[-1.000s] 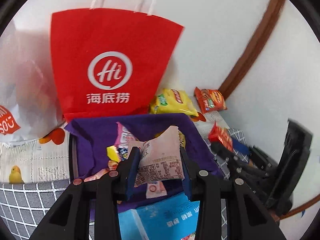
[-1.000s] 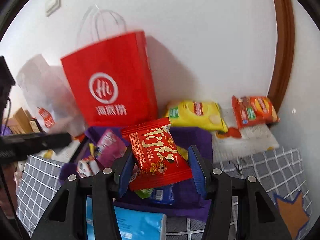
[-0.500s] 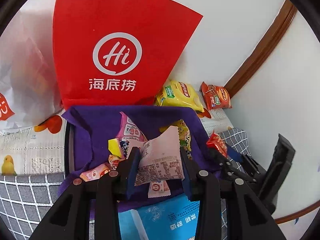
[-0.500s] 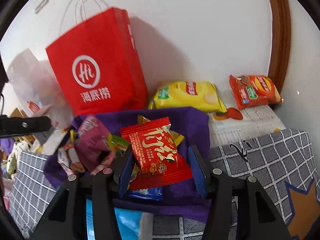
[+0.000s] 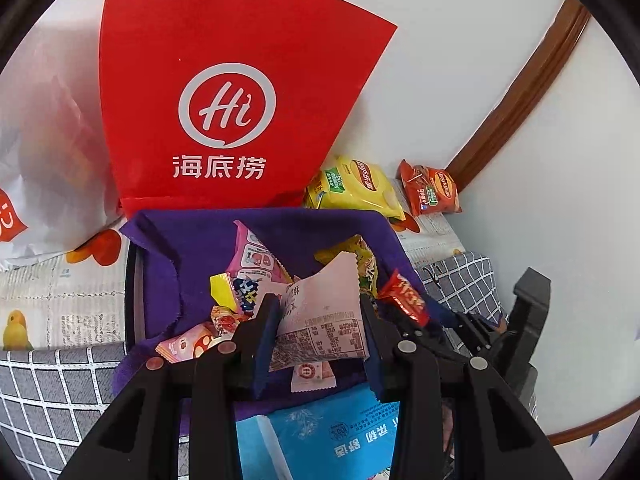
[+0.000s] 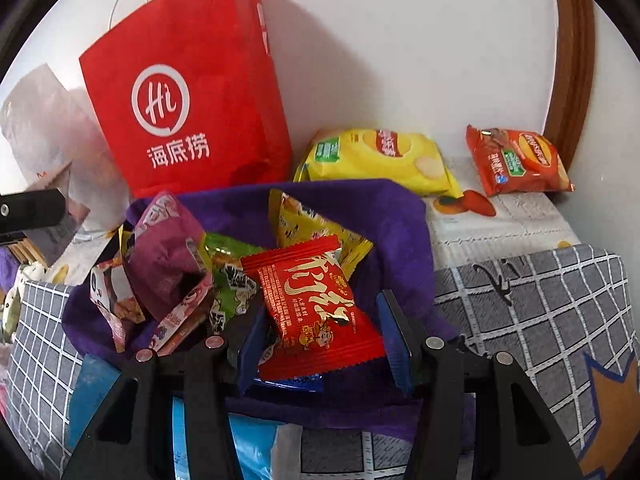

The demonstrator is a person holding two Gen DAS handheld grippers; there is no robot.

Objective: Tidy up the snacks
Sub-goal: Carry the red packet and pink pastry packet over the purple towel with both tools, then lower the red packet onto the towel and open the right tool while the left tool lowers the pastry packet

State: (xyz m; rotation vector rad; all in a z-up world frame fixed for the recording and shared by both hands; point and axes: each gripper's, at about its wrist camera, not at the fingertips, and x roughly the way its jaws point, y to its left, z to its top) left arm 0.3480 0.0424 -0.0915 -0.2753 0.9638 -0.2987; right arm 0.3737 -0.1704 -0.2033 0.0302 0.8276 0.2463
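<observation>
Left hand-held gripper [image 5: 318,322] pinching pale pink snack packet [image 5: 320,316], hanging over purple-lined basket [image 5: 192,248]. Right hand-held gripper [image 6: 324,340] pinching red snack packet [image 6: 312,308] over same basket, above loose snacks. Red paper bag [image 6: 188,92] standing behind basket; yellow chip bag [image 6: 376,160] lying beside it.

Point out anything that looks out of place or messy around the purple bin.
Two chip bags, a yellow one and an orange-red one, lie by the wall outside the purple cloth-lined bin. Inside the bin, small packets are heaped at all angles. Nothing looks spilled or torn.
</observation>
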